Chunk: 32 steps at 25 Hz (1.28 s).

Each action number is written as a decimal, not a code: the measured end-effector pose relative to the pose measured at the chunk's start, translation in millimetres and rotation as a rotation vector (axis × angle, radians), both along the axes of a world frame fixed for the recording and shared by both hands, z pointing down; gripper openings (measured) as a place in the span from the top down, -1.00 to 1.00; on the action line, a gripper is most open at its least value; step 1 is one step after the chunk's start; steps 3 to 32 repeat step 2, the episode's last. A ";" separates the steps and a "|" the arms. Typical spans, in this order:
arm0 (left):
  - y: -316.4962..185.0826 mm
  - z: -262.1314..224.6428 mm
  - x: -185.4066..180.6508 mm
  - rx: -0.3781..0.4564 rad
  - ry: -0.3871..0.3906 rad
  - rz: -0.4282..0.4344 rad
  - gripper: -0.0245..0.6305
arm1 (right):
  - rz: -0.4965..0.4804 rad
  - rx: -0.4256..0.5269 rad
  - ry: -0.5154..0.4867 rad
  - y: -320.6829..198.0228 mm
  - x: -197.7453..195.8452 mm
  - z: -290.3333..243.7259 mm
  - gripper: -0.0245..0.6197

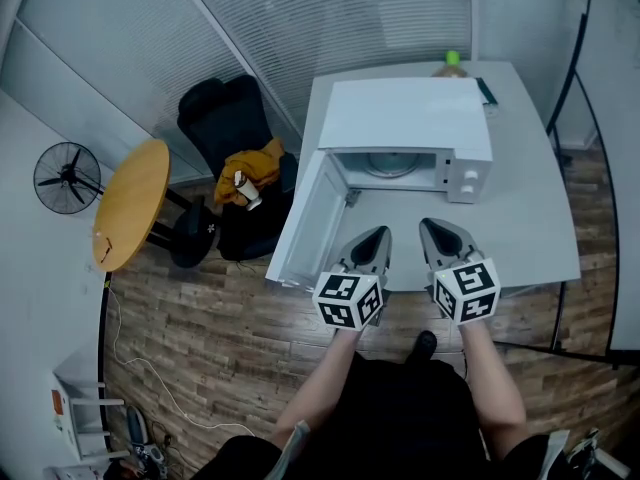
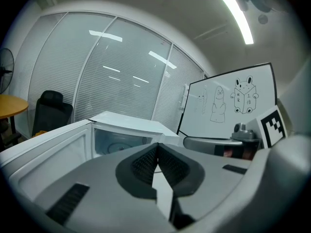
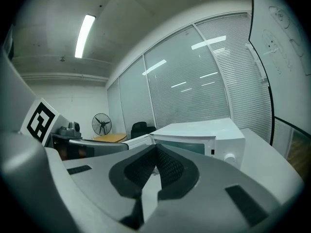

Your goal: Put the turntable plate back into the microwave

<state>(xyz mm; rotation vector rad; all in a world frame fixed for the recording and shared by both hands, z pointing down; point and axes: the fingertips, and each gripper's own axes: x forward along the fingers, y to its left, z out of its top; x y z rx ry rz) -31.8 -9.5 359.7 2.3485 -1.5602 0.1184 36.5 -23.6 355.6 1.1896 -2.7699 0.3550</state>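
A white microwave (image 1: 410, 133) stands on a pale table (image 1: 530, 218) with its door (image 1: 305, 218) swung open to the left. A glass turntable plate (image 1: 390, 165) lies inside the cavity, and the left gripper view also shows this plate (image 2: 119, 147). My left gripper (image 1: 378, 236) and right gripper (image 1: 432, 230) hover side by side over the table just in front of the microwave's opening. Both are shut with nothing between the jaws. In the left gripper view the left gripper (image 2: 156, 147) points at the cavity. In the right gripper view the right gripper (image 3: 155, 149) points toward the microwave (image 3: 204, 135).
A bottle with a green cap (image 1: 452, 63) stands behind the microwave. Left of the table are a black chair (image 1: 235, 128) with a yellow cloth, a round wooden table (image 1: 130, 203) and a floor fan (image 1: 68, 178). A whiteboard (image 2: 228, 103) stands to the right.
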 end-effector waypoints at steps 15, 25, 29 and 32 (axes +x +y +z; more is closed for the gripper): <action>-1.1 -0.3 -1.3 0.000 0.016 -0.002 0.93 | 0.002 -0.006 0.001 -0.1 0.8 2.2 0.90; -1.1 -0.3 -1.3 0.000 0.016 -0.002 0.93 | 0.002 -0.006 0.001 -0.1 0.8 2.2 0.90; -1.1 -0.3 -1.3 0.000 0.016 -0.002 0.93 | 0.002 -0.006 0.001 -0.1 0.8 2.2 0.90; -1.1 -0.3 -1.3 0.000 0.016 -0.002 0.93 | 0.002 -0.006 0.001 -0.1 0.8 2.2 0.90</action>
